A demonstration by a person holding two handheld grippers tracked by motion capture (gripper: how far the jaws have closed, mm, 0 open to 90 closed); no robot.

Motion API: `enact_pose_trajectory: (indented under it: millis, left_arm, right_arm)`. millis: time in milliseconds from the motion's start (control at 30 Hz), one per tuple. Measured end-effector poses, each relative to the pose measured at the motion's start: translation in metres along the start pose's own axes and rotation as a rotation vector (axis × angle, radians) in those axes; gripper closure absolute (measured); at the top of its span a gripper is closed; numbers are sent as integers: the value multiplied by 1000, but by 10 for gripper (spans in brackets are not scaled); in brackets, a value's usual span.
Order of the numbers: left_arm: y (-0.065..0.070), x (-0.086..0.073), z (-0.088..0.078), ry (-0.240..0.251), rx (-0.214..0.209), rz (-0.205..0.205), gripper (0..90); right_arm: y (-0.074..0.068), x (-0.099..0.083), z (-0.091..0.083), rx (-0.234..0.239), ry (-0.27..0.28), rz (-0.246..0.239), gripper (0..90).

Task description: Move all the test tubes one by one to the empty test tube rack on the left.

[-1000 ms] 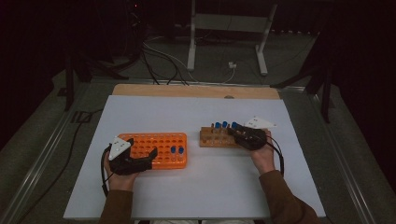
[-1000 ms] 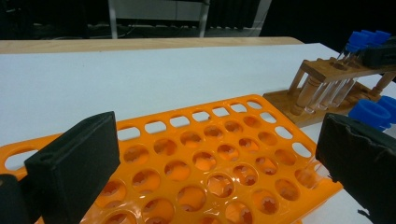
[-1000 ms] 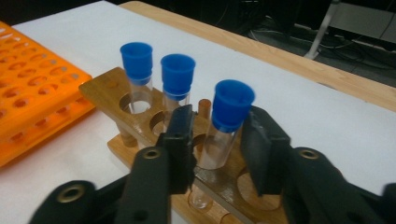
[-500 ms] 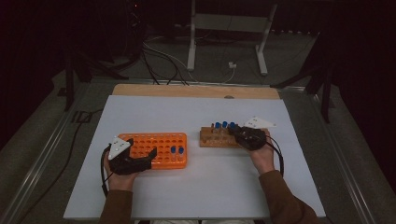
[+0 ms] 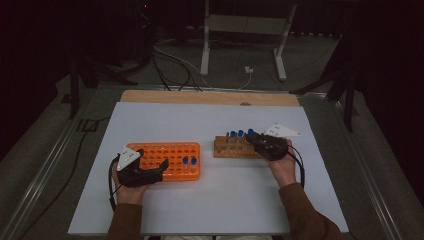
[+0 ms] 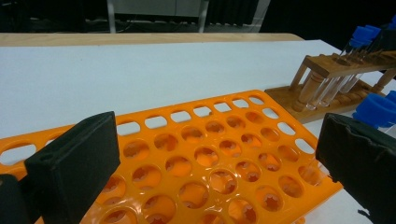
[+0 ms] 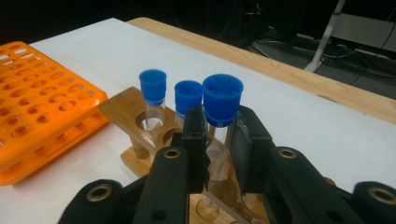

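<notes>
Blue-capped tube sitting in wooden rack, my right hand-held gripper having just been closing, now clamping it below cap. Meaning: ready for lifting. Left hand-held gripper hovering spread over orange rack. Two neighbour tubes crowding close; counter between racks giving open room.

A white table carries an orange rack at near left and a wooden rack to its right.

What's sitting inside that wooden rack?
The wooden rack holds three blue-capped tubes, one clamped by the right gripper. The tube bottoms and the rack's nearer holes are hidden behind its jaws.
</notes>
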State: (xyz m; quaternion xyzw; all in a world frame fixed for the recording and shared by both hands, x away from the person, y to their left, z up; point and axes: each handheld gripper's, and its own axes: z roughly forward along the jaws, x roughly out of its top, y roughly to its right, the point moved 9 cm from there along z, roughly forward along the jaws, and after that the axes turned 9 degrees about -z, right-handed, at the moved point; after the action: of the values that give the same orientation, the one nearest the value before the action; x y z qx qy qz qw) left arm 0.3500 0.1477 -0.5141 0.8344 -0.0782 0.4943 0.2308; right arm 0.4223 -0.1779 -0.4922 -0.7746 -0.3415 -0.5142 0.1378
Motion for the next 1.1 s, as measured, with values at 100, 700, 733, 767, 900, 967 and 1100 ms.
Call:
enact_pose_trajectory:
  millis: [100,700,733,767,900,967,1100]
  left_arm:
    - [0,0,0,-2,0,3,7]
    - [6,14,0,18,23,53,7]
    - [7,17,0,22,24,57,7]
    - [8,20,0,28,23,57,7]
    - [15,28,-3,36,9,74,7]
    - [18,31,-3,33,3,82,7]
    - [22,38,0,28,-5,96,8]
  right_arm:
    - [0,2,-2,0,6,-3,765]
    - [7,21,-18,-10,42,10,766]
    - [8,23,-18,-8,43,12,766]
    - [8,24,-19,-9,43,8,766]
    - [9,31,-22,-5,54,5,766]
    - [8,34,-23,0,58,5,766]
    - [5,40,-28,15,72,10,766]
